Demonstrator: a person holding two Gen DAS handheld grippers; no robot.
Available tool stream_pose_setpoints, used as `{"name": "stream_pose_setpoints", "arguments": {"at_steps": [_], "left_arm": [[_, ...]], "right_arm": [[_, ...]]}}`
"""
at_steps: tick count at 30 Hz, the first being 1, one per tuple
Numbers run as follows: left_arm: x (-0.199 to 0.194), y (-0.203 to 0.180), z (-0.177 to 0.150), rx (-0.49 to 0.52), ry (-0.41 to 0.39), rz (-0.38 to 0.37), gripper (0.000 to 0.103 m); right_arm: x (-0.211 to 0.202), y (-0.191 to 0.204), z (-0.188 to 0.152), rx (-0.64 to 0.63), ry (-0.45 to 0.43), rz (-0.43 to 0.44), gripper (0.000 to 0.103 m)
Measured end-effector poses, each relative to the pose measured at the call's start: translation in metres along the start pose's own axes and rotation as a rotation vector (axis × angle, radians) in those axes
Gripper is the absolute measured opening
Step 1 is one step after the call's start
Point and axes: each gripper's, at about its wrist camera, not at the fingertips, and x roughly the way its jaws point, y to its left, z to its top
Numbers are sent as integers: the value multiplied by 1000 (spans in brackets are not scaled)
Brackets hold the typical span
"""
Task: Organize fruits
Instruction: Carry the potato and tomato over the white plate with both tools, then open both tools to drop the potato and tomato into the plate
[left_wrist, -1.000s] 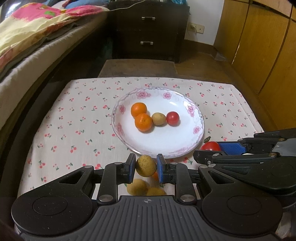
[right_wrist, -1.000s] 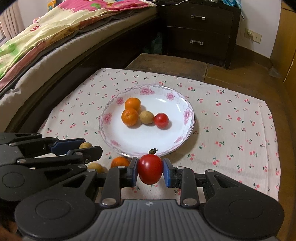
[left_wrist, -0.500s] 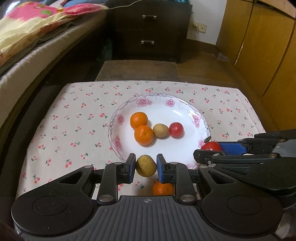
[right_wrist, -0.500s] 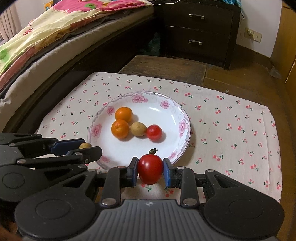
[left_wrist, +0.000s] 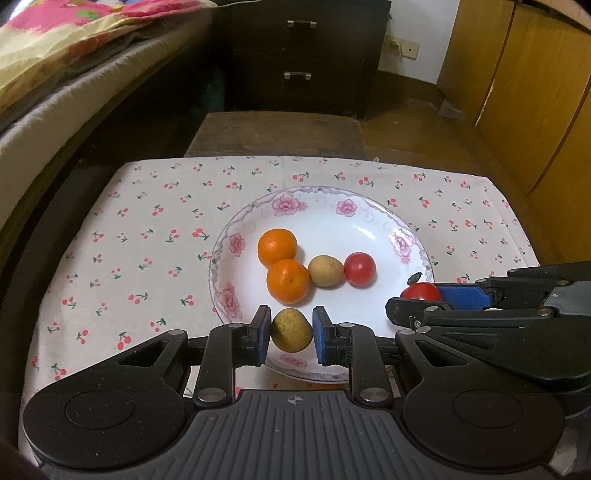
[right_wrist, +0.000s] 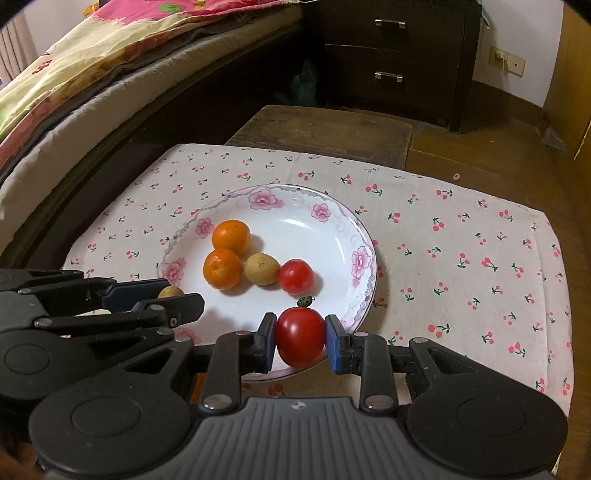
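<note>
- My left gripper (left_wrist: 291, 330) has its fingers (left_wrist: 260, 334) pinching a yellow-brown fruit (left_wrist: 291, 329), blue pads pressed on both of its sides, held over the near rim of the plate (left_wrist: 321, 206).
- My right gripper (right_wrist: 300, 338) has its fingers (right_wrist: 334, 343) pinching a red tomato (right_wrist: 300, 336), its dark stem end pointing up, also over the plate's near rim.
- The two grippers sit side by side: from the left wrist view my right one reaches in from the right edge with the tomato at its tip; from the right wrist view my left one reaches in from the left edge, with only a sliver of the yellow-brown fruit showing.
- The plate is white with pink flowers around its rim. Four pieces lie in it, left of centre: a far orange (left_wrist: 277, 246) touching a near orange (left_wrist: 287, 279), then a small yellow-brown fruit in the plate (left_wrist: 325, 271) against the near orange, and a small red tomato in the plate (left_wrist: 359, 269) beside that.
- The right half of the plate is bare.
- The plate rests on a cherry-print cloth (left_wrist: 140, 236) covering the counter.
- A bit of orange shows under the left gripper's body, just below the plate's near edge; I cannot tell what it is.
- Beyond the cloth, a bed with a colourful quilt (right_wrist: 110, 62) runs along the left, and a dark drawer cabinet (right_wrist: 391, 55) stands at the back.
</note>
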Motion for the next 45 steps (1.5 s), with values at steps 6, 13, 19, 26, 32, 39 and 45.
{"name": "stream_pose_setpoints", "arguments": {"at_steps": [6,13,19,26,32,39,45], "left_arm": [[5,0,1,-5,7,-1,30],[11,0,2,-5,16,-5,30],[13,0,2,-8,17,1,30],[15,1,2,-11,19,3,30],[16,2,2,-16,20,0,31],[15,1,2,-17,17,4,32],[14,2,3,-22,12,5,37]], "right_arm": [[4,-1,1,5,0,3,31],[10,-5,1,15,4,2,31],[13,-5,2,19,4,5,31],[14,-5,1,18,2,4,31],[15,-5,1,17,-3,2,31],[15,-6,1,19,-4,1,31],[14,-8,2,24,-12,-3,31]]}}
